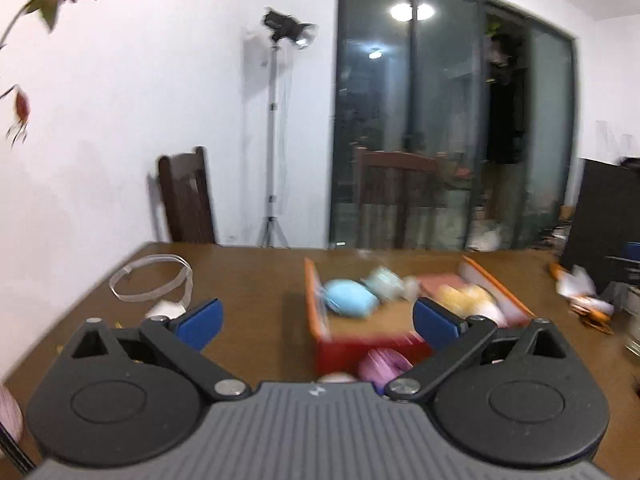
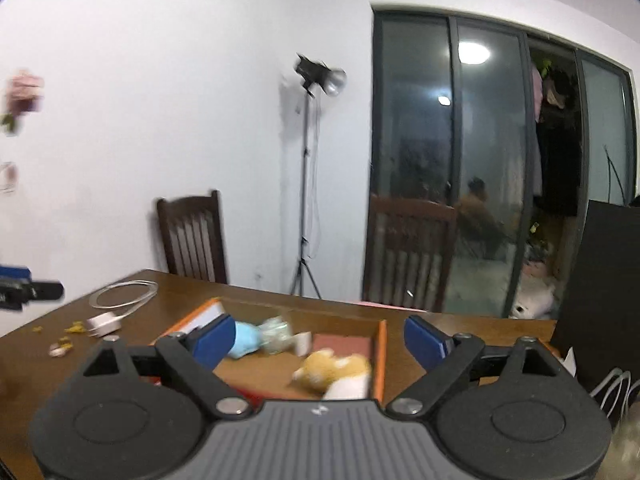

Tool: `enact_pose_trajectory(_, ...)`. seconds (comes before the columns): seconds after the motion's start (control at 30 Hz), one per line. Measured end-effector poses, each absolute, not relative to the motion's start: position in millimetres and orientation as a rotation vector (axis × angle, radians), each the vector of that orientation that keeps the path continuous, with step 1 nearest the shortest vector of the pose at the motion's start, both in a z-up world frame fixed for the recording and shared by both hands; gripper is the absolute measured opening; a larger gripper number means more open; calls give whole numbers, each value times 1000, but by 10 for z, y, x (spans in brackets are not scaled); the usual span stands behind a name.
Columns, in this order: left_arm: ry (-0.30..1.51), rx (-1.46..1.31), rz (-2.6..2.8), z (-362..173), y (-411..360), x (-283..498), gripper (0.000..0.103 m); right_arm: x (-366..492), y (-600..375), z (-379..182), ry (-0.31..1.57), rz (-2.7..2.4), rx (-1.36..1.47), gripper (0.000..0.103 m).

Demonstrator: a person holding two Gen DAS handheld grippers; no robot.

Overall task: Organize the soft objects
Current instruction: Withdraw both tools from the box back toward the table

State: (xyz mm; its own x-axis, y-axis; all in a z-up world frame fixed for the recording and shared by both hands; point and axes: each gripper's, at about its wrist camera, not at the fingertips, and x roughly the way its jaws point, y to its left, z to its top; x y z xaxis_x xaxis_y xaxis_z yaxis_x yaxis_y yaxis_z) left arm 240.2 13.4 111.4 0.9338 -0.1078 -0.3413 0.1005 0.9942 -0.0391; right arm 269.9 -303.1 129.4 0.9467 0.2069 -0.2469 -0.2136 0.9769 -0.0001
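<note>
Right now your left gripper (image 1: 316,316) is tipped slightly downward above the wooden table (image 1: 248,280), its blue-padded jaws spread wide with nothing between them. Beyond and below it sits the orange-walled box (image 1: 314,304), holding a rounded light-blue plush (image 1: 350,298), a pale green one (image 1: 384,282) and a fuzzy yellow one (image 1: 466,296); a pinkish-purple soft thing (image 1: 382,364), too blurred to name, lies just beneath the jaws, outside the near wall. Your right gripper (image 2: 320,340) is held the same way, jaws apart and empty, over that box. A coiled white cable (image 1: 152,280) lies ahead to the left.
</note>
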Motion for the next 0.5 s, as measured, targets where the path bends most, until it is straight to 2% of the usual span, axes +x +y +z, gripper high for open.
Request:
enact_pose_trajectory(0.1,288,-31,-120,939,78,1801,103,2184,-2996,1027,224,214,-20,95)
enact_pose_trajectory(0.17,259,-47,-127,785,57,1429,103,1875,-3016,858,213,214,10,101)
enact_pose_trajectory(0.3,283,-56,-118,414,78,864,103,1161,-3105,436,216,266,173,103)
enact_pose_trajectory(0.4,329,-31,-136,281,83,739,103,785,-3096,175,278,295,211,103)
enact_pose_trajectory(0.5,280,-14,-107,344,9,760,103,630,-3057,64,289,262,158,103)
